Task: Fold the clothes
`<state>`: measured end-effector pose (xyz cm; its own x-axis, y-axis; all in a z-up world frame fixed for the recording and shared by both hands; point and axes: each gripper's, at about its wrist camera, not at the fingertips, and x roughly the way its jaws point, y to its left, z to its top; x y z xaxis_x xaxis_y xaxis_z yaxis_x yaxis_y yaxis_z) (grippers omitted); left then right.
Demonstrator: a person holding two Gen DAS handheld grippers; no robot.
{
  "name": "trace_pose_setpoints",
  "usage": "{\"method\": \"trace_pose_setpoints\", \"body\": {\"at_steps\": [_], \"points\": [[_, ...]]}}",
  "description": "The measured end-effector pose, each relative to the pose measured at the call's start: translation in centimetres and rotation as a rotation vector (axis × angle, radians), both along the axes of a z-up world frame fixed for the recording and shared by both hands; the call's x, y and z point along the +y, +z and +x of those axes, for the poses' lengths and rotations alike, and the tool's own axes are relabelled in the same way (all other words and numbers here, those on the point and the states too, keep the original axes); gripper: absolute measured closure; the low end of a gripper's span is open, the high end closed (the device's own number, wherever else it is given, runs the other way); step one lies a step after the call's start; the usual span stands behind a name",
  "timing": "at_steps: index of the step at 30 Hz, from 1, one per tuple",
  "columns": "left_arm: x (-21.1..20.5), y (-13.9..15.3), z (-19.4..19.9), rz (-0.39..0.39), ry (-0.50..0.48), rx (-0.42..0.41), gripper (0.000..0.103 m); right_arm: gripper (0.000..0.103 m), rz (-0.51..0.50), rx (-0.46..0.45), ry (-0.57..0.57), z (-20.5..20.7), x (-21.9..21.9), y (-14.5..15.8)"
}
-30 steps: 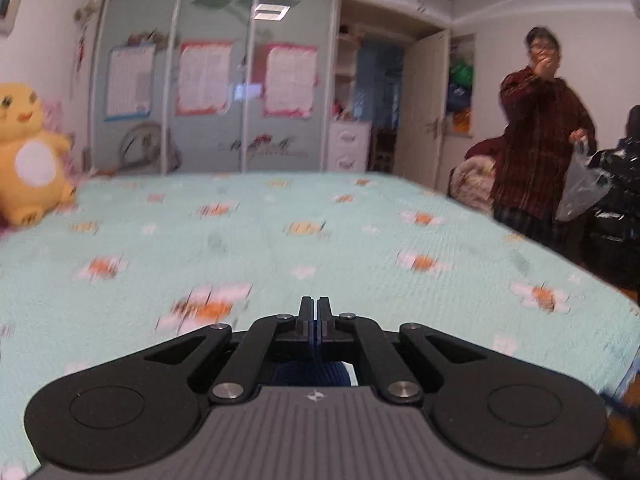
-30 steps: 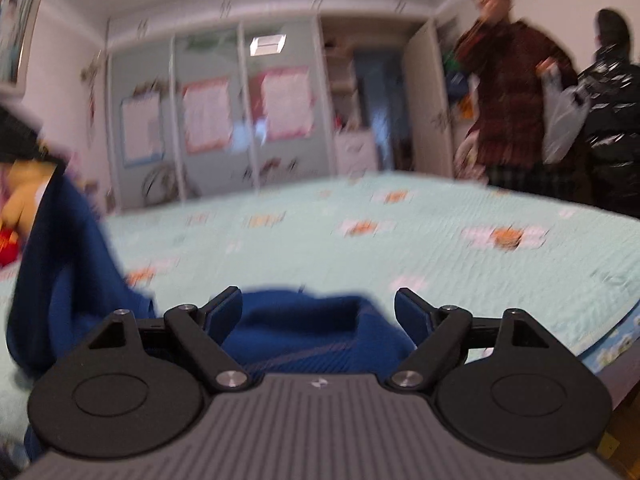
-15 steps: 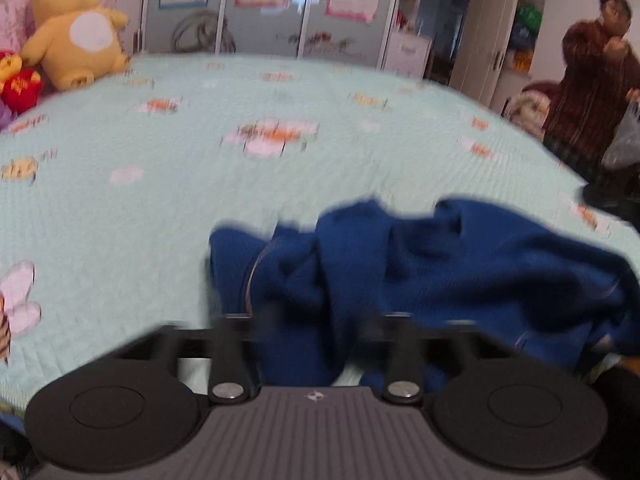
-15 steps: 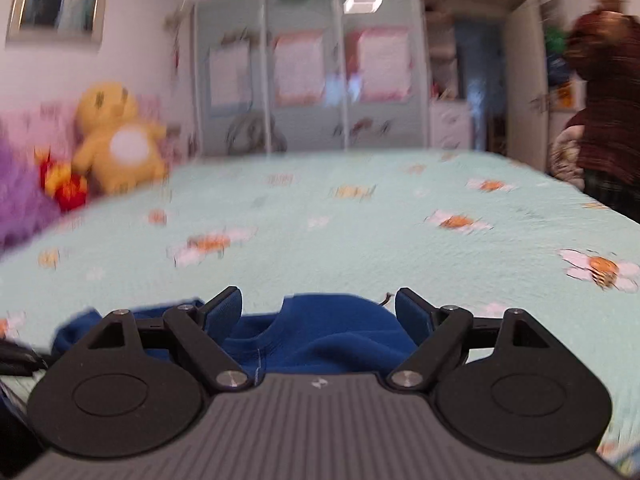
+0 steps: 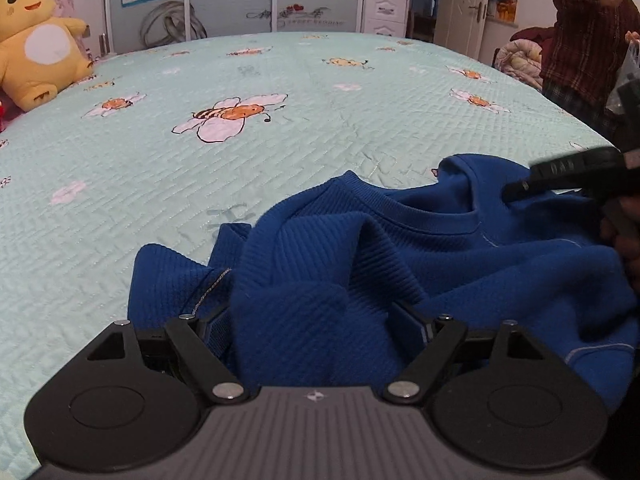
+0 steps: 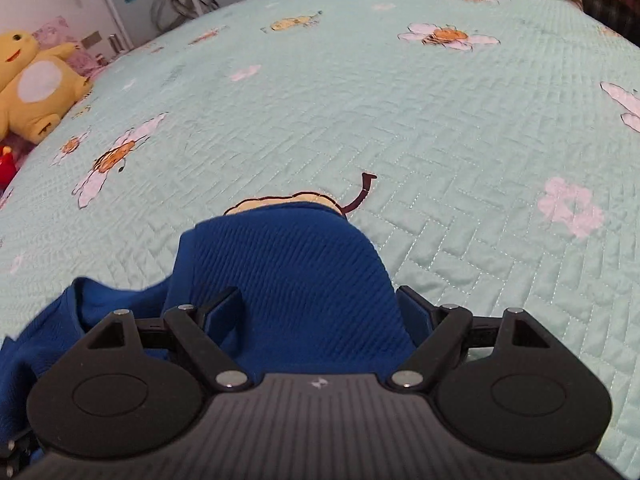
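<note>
Left wrist view, left to right: a yellow plush toy (image 5: 38, 46) sits at the far left edge of the bed (image 5: 248, 148), whose pale green quilted cover bears bee and flower prints. A crumpled blue sweater (image 5: 400, 264) lies on the near right part of the bed, its ribbed neckline turned toward the far side. The left gripper (image 5: 316, 320) points down into the sweater; its jaws stand wide and are opening, a hump of blue fabric between them, with no pad seen pressing on it. At the right edge the right gripper (image 5: 516, 190) reaches over the neckline, and a person in a plaid shirt (image 5: 588, 36) stands beyond the bed.

Right wrist view, left to right: the plush toy again at the far left, then the sweater's fold lying between the right gripper's fingers, whose jaws are closing on the fabric but look still apart from it.
</note>
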<state>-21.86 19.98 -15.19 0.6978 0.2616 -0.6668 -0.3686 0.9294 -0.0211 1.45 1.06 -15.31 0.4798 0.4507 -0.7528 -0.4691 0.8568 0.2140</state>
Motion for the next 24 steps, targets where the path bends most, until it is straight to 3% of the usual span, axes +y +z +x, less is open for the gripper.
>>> {"method": "trace_pose_setpoints", "body": {"at_steps": [1, 3, 4, 6, 8, 12, 21, 23, 24], "points": [[-0.2, -0.1, 0.0, 0.023, 0.004, -0.007, 0.035, 0.049, -0.015, -0.018, 0.009, -0.3, 0.0, 0.0], [-0.4, 0.0, -0.3, 0.063, 0.022, -0.013, 0.052, 0.079, -0.004, -0.038, 0.017, -0.8, -0.5, 0.3], [-0.1, 0.5, -0.6, 0.044, 0.032, -0.034, 0.07, 0.081, 0.006, -0.046, 0.02, -1.0, -0.8, 0.5], [0.7, 1.8, -1.4, -0.005, 0.041, -0.081, 0.087, 0.084, 0.022, -0.085, 0.015, -1.9, -1.3, 1.1], [1.1, 3.4, -2.1, -0.017, 0.032, -0.136, 0.089, 0.084, 0.05, -0.121, 0.026, -2.8, -1.6, 2.4], [0.7, 7.7, -2.7, 0.044, 0.009, -0.236, 0.09, 0.084, 0.123, -0.228, 0.065, -4.9, -1.8, 7.2], [-0.4, 21.6, -3.7, 0.267, -0.026, -0.543, 0.09, 0.084, 0.487, -0.528, 0.09, -8.5, -6.2, 22.5], [-0.9, 23.5, -4.2, 0.328, -0.017, -0.6, 0.089, 0.083, 0.575, -0.575, 0.095, -8.8, -7.5, 24.0], [-0.9, 23.4, -4.3, 0.321, -0.009, -0.597, 0.088, 0.082, 0.6, -0.588, 0.1, -8.9, -7.9, 24.1]]}}
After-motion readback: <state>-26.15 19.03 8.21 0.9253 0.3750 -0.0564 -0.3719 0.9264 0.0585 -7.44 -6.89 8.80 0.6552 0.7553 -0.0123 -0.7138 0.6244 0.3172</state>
